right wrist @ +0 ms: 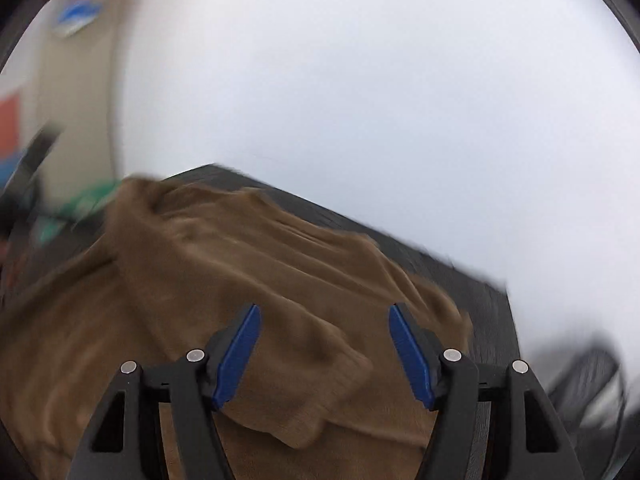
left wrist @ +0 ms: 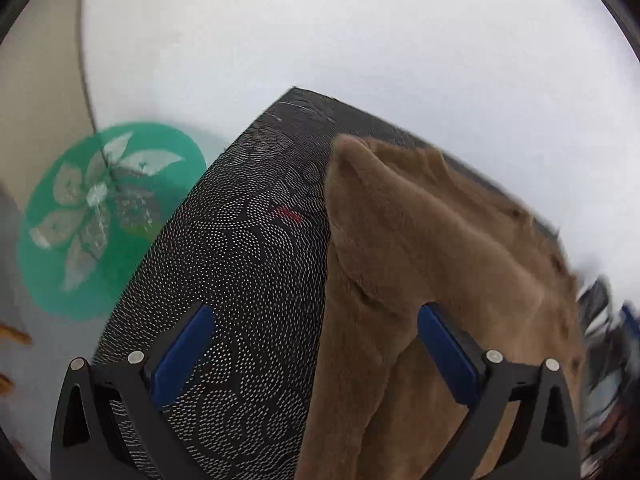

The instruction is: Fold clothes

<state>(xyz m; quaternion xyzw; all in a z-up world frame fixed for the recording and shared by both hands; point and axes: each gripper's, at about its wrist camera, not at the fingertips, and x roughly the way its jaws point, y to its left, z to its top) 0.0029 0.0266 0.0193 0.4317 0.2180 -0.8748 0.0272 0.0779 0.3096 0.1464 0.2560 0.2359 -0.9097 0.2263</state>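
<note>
Two blue-padded black grippers, each seen from its own wrist camera, stand with jaws spread and nothing between the pads. Below the left gripper (left wrist: 312, 348) lies a black table with a white dotted swirl pattern (left wrist: 240, 240), with a soft brown fleece garment (left wrist: 420, 260) draped across it. The right gripper (right wrist: 324, 352) hovers over the same garment's rumpled folds. A green round floor sticker (left wrist: 108, 216) shows beyond the table.

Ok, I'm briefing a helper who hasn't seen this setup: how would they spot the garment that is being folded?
Find the black table with the dotted swirl pattern that stands before the white wall. On it lies a tan, plush fleece garment, rumpled and partly folded. It is the only cloth there, soft and brown against the dark top.
</note>
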